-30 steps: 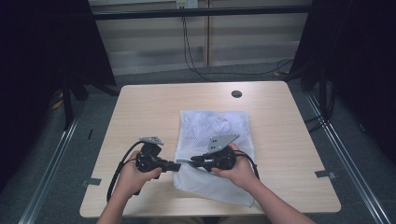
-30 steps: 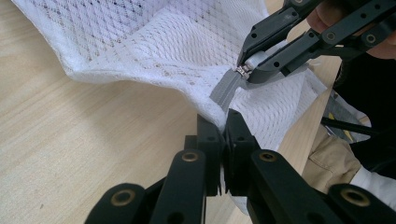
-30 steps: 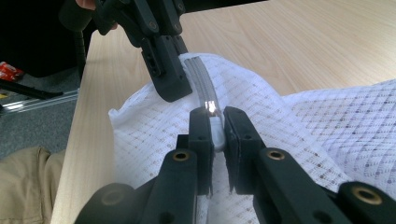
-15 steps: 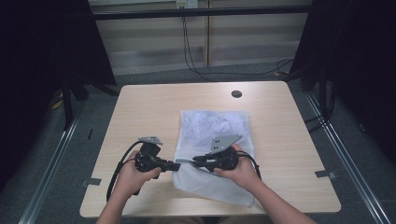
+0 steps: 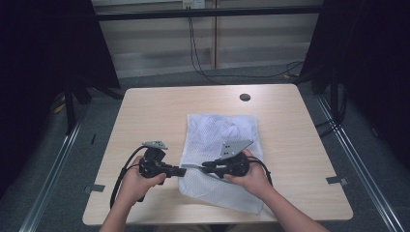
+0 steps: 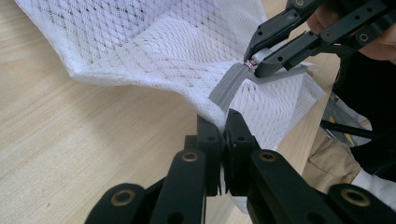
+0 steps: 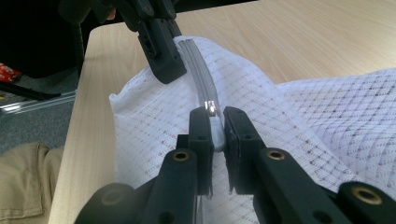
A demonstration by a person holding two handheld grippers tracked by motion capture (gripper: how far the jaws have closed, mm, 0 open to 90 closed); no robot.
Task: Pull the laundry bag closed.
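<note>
Even overhead light brightens the pale wooden table [image 5: 290, 125], while the room around it falls into near black. Shadows are soft and short. In both gripper views the nearest black tongs look slightly blurred, perhaps from closeness.

High view looks forward and down on the table [image 5: 145, 111]; the 2 gripper views face each other close along the mesh bag's [image 5: 217, 135] grey zipper [image 6: 229, 86].
</note>
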